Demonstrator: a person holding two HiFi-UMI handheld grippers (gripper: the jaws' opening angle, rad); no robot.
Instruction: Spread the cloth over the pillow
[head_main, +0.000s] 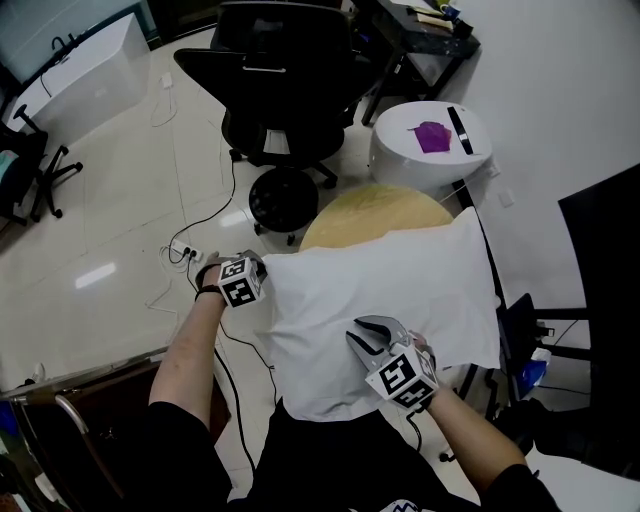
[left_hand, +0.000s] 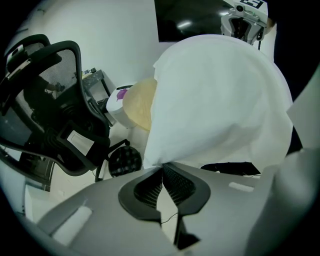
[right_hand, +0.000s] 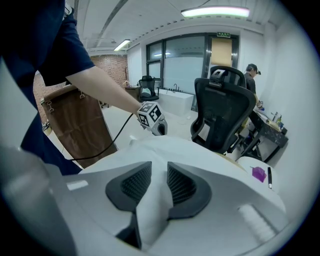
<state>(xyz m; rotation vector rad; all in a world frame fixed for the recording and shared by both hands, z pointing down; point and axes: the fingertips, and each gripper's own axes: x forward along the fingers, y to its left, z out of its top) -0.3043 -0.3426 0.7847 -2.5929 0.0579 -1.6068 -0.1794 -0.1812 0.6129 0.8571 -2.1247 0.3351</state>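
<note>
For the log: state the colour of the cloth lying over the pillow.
The cloth is plain white, with no pattern. The head view shows it best.

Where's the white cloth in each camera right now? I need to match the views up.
Head view: the white cloth lies at the centre, spread wide.
Left gripper view: white cloth fills the upper right, and its corner comes down to the jaw tips.
Right gripper view: white cloth sits low at the centre, bunched between the jaws.
Shared landmark: black office chair.
</note>
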